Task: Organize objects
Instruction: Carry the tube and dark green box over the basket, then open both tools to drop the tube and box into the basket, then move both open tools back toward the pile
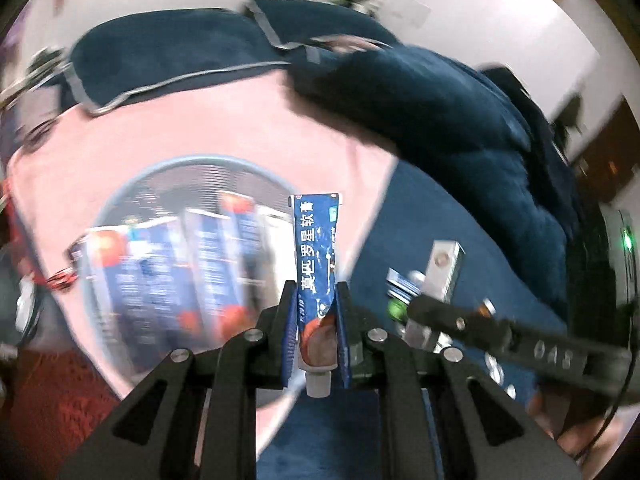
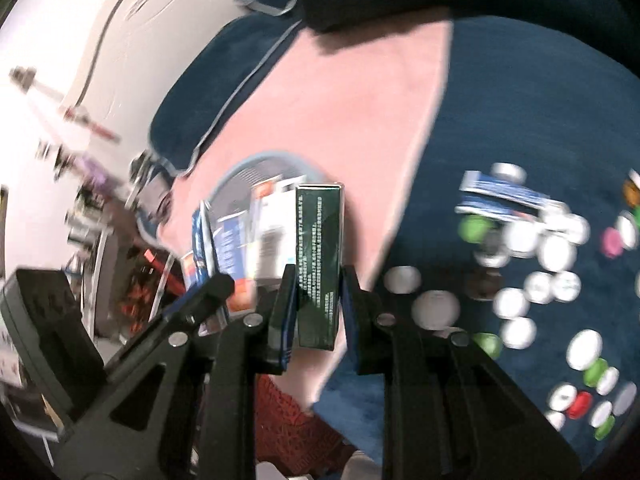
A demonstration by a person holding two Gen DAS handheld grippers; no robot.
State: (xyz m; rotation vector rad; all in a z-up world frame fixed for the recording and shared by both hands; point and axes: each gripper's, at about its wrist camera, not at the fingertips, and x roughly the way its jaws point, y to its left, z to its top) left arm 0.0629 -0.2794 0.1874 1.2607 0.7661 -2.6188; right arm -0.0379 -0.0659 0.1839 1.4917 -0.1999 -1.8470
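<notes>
My left gripper (image 1: 314, 296) is shut on a blue ointment tube (image 1: 316, 248), which points away from the camera with its white cap toward me. It hangs over the right rim of a round blue basket (image 1: 132, 184) that holds several blue-and-white boxes (image 1: 168, 268). My right gripper (image 2: 320, 284) is shut on a dark green box (image 2: 320, 256), held lengthwise in front of the same basket (image 2: 240, 164). The left gripper with the tube (image 2: 202, 236) shows at the left of the right wrist view. The right gripper (image 1: 436, 276) appears blurred at the right of the left wrist view.
The basket rests on a pink cloth (image 1: 224, 120) laid over a dark blue blanket (image 2: 520, 100). Several bottle caps (image 2: 552, 248) and a blue box (image 2: 504, 196) lie scattered on the blanket. Blue pillows (image 1: 160, 56) sit behind. A person's dark sleeve (image 1: 440, 112) crosses the right.
</notes>
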